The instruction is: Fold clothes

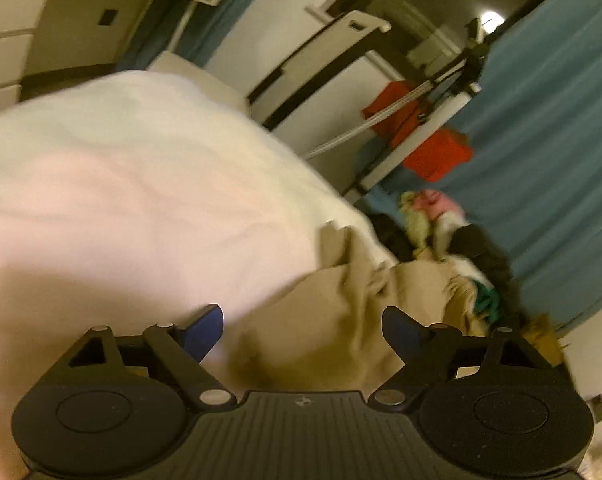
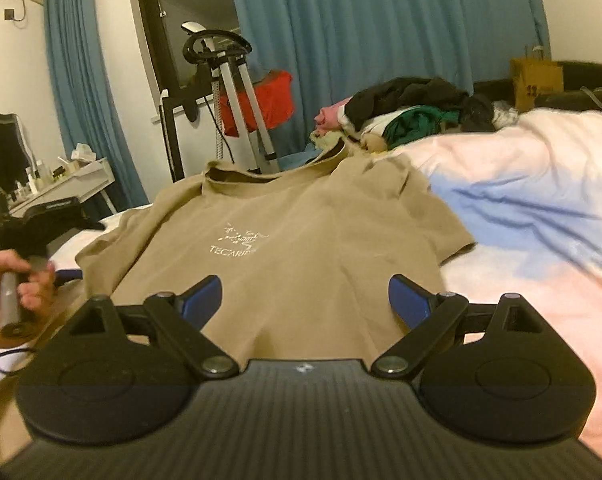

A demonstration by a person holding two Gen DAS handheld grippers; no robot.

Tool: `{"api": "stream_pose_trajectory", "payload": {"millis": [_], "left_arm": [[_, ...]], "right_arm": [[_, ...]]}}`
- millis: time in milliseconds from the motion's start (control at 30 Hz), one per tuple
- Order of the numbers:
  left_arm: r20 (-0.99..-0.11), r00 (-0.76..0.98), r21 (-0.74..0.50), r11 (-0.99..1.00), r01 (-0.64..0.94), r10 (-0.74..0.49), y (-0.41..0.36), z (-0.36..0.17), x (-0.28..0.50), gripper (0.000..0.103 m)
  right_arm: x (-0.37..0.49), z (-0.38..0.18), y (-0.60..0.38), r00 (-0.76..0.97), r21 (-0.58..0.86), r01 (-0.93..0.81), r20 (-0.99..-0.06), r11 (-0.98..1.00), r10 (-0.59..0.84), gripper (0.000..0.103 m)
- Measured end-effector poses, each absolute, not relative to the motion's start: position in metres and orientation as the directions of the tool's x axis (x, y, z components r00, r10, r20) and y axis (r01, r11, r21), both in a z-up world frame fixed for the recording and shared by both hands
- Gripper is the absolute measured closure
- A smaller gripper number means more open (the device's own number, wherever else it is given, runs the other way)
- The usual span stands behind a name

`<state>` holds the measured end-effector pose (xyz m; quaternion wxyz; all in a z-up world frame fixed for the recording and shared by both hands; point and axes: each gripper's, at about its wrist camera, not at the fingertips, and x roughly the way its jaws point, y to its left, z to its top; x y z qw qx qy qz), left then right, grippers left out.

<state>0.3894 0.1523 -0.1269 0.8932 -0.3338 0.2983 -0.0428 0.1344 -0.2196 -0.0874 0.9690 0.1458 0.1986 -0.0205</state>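
A tan T-shirt (image 2: 285, 248) with a pale chest logo lies spread front-up on the bed, collar at the far end. My right gripper (image 2: 305, 300) is open and empty, just above the shirt's near hem. In the tilted, blurred left wrist view the same shirt (image 1: 329, 320) lies rumpled ahead of my left gripper (image 1: 303, 334), which is open and empty above the shirt's edge. The left gripper also shows at the left edge of the right wrist view (image 2: 67, 274), held by a hand (image 2: 5, 284) beside the shirt's left sleeve.
A pile of mixed clothes (image 2: 405, 114) lies at the far end of the bed (image 2: 541, 208). A garment steamer stand (image 2: 225, 92) with a red item stands by blue curtains (image 2: 381, 40). A side table with bottles (image 2: 57, 184) is at left. A brown paper bag (image 2: 535, 80) sits at the far right.
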Motion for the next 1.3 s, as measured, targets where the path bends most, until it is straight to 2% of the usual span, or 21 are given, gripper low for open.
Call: {"api": "stream_pose_trajectory", "payload": {"millis": [100, 167, 200, 233, 267, 333, 400, 500, 600, 667, 700, 733, 767, 800, 933, 1033, 1133, 1200, 1300], "left_arm": [[-0.496, 0.82, -0.63, 0.768, -0.113, -0.286, 0.146, -0.126, 0.418, 0.031], [-0.533, 0.804, -0.607, 0.782, -0.144, -0.266, 0.142, -0.127, 0.435, 0.049], [-0.556, 0.794, -0.58, 0.799, -0.157, -0.247, 0.14, -0.125, 0.442, 0.064], [-0.578, 0.784, -0.553, 0.815, -0.171, -0.228, 0.138, -0.124, 0.449, 0.07], [-0.593, 0.775, -0.534, 0.827, -0.176, -0.218, 0.138, -0.121, 0.454, 0.084], [-0.621, 0.756, -0.496, 0.85, -0.178, -0.204, 0.138, -0.112, 0.463, 0.096], [-0.635, 0.757, -0.415, 0.895, -0.165, -0.155, 0.135, -0.092, 0.471, 0.097], [-0.57, 0.822, -0.244, 0.957, -0.159, -0.009, 0.128, -0.052, 0.473, 0.098], [-0.517, 0.837, -0.107, 0.956, -0.274, 0.182, 0.133, -0.031, 0.48, 0.096], [-0.489, 0.824, -0.063, 0.931, -0.359, 0.285, 0.141, -0.034, 0.482, 0.095], [-0.48, 0.819, -0.066, 0.919, -0.389, 0.312, 0.149, -0.038, 0.48, 0.076], [-0.492, 0.817, -0.1, 0.913, -0.396, 0.301, 0.16, -0.043, 0.478, 0.05], [-0.513, 0.818, -0.156, 0.908, -0.389, 0.262, 0.171, -0.05, 0.474, 0.043], [-0.526, 0.819, -0.211, 0.898, -0.387, 0.229, 0.182, -0.056, 0.467, 0.04], [-0.594, 0.804, -0.472, 0.792, -0.386, 0.038, 0.232, -0.086, 0.418, 0.039], [-0.546, 0.833, -0.637, 0.689, -0.347, -0.086, 0.252, -0.1, 0.372, 0.039], [-0.532, 0.832, -0.707, 0.622, -0.335, -0.156, 0.26, -0.114, 0.339, 0.045], [-0.539, 0.818, -0.733, 0.59, -0.339, -0.2, 0.255, -0.124, 0.33, 0.06], [-0.538, 0.803, -0.757, 0.567, -0.325, -0.257, 0.24, -0.131, 0.334, 0.056]], "right_arm": [[0.145, -0.095, -0.219, 0.916, 0.302, 0.074, -0.398, 0.951, 0.055, 0.012], [0.149, -0.101, -0.218, 0.91, 0.304, 0.078, -0.41, 0.949, 0.057, 0.011], [0.151, -0.104, -0.218, 0.907, 0.306, 0.08, -0.416, 0.949, 0.058, 0.011], [0.152, -0.106, -0.219, 0.905, 0.317, 0.086, -0.421, 0.945, 0.059, 0.011], [0.154, -0.108, -0.221, 0.903, 0.327, 0.092, -0.426, 0.941, 0.06, 0.012], [0.156, -0.111, -0.223, 0.897, 0.346, 0.106, -0.437, 0.932, 0.061, 0.012], [0.159, -0.115, -0.224, 0.891, 0.359, 0.107, -0.449, 0.927, 0.071, 0.012], [0.161, -0.118, -0.226, 0.886, 0.371, 0.107, -0.457, 0.923, 0.081, 0.012], [0.161, -0.118, -0.225, 0.887, 0.369, 0.104, -0.455, 0.923, 0.082, 0.012], [0.161, -0.119, -0.225, 0.887, 0.372, 0.103, -0.454, 0.922, 0.084, 0.012], [0.161, -0.119, -0.226, 0.886, 0.373, 0.101, -0.455, 0.922, 0.087, 0.012], [0.162, -0.119, -0.226, 0.885, 0.374, 0.1, -0.457, 0.922, 0.089, 0.011], [0.162, -0.119, -0.227, 0.885, 0.376, 0.098, -0.457, 0.922, 0.093, 0.011], [0.162, -0.119, -0.227, 0.885, 0.377, 0.098, -0.457, 0.921, 0.093, 0.011], [0.165, -0.12, -0.223, 0.88, 0.36, 0.094, -0.466, 0.928, 0.092, 0.009], [0.166, -0.12, -0.223, 0.877, 0.357, 0.096, -0.472, 0.929, 0.091, 0.009], [0.165, -0.12, -0.224, 0.877, 0.362, 0.096, -0.472, 0.927, 0.093, 0.01], [0.164, -0.119, -0.224, 0.876, 0.365, 0.098, -0.472, 0.926, 0.094, 0.011], [0.16, -0.117, -0.224, 0.874, 0.37, 0.101, -0.477, 0.923, 0.096, 0.012]]}}
